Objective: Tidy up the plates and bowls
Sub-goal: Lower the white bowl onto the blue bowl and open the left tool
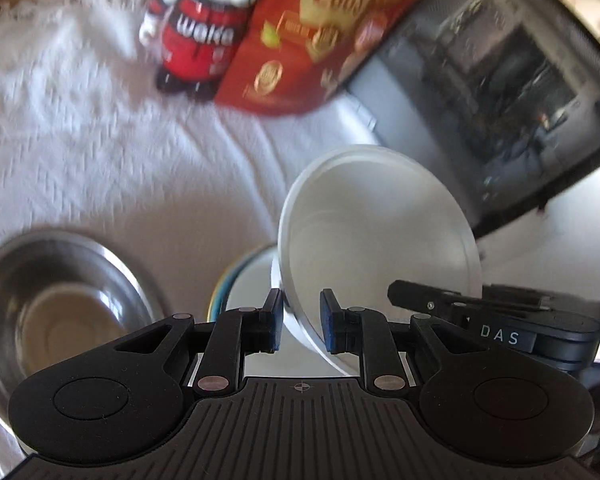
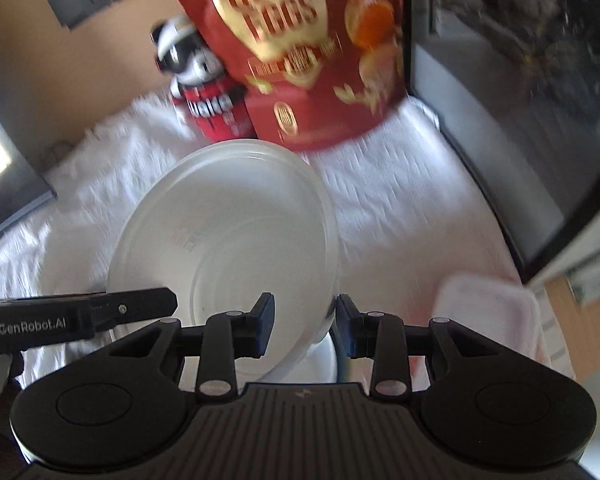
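Both tongs grip dishes by the rim. Left tongs (image 1: pixel 300 322) have their blue-faced pads closed on the edge of a white plate (image 1: pixel 376 236), a smooth matte disc with a raised lip, held tilted on edge above the table. Right tongs (image 2: pixel 305 326) are clamped on the rim of a clear bowl (image 2: pixel 224 248), a frosted plastic round with faint moulded rings and a small printed mark too blurred to read; it too is tipped up off the cloth.

Writing: the right tongs' black side arm, seen from the left wrist, carries "DAS" (image 1: pixel 500 336); the left tongs' arm, seen from the right wrist, reads "GenRobot.AI" (image 2: pixel 32 326). A red pouch (image 2: pixel 300 48) stands at the back with "QUAIL EGGS" in red on a gold oval, with pictures of halved eggs and gold seals whose small print is illegible. Beside it stands a glossy black, white and red figure bottle (image 1: pixel 200 28) lettered "Walke" or similar, blurred.

Below the plate, in the left view, sits a stack (image 1: pixel 236 284) of pale dishes with a blue and yellow edge, and left of it a shiny steel bowl (image 1: pixel 60 304). A knobbly white cloth (image 1: pixel 100 128) covers the table. A pink-tinted rectangular tub (image 2: pixel 496 312) lies at the right, near a dark glossy screen (image 2: pixel 520 100).
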The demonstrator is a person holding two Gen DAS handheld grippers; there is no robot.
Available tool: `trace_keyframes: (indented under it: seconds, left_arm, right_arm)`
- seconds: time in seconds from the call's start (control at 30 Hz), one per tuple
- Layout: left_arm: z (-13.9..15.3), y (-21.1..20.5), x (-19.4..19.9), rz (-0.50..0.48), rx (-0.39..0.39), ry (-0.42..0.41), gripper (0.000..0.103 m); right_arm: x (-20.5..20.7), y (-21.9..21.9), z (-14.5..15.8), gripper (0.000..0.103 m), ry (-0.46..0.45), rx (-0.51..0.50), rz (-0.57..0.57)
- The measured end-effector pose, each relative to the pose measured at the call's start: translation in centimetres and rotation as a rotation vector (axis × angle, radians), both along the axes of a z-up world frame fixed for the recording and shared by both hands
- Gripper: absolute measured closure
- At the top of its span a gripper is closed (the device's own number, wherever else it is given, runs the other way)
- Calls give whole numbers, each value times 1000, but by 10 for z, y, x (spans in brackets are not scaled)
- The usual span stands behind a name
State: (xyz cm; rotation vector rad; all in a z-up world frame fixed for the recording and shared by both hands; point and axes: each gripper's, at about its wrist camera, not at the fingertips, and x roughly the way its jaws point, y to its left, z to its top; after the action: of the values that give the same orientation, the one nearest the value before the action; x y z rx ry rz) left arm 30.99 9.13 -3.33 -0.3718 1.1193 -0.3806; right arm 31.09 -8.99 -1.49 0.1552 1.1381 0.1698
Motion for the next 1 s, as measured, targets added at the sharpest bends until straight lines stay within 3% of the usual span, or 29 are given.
trace_keyframes:
  seconds: [0.23,0.33,0.5,0.67,0.77,1.0]
  left_arm:
    - [-31,-4,-5,51,54,108,81]
    - [-38,1,-1,83,21,142,82]
    - [-28,4,-1,108,12,127,82]
    - [-7,11,-4,122,-15,96,82]
    - [5,15,-2,126,-44,81,76]
    - [24,8,11,88,-90,63,78]
  right_arm:
    - [-3,0,-33,69,56,2,76]
    - [4,-4,-44,69,74,30,86]
    - [16,-7,-55,70,90,55,98]
    - [23,-9,-48,70,70,87,106]
    - [24,-10,-38,70,49,109,117]
    - [30,-20,-11,70,37,236,100]
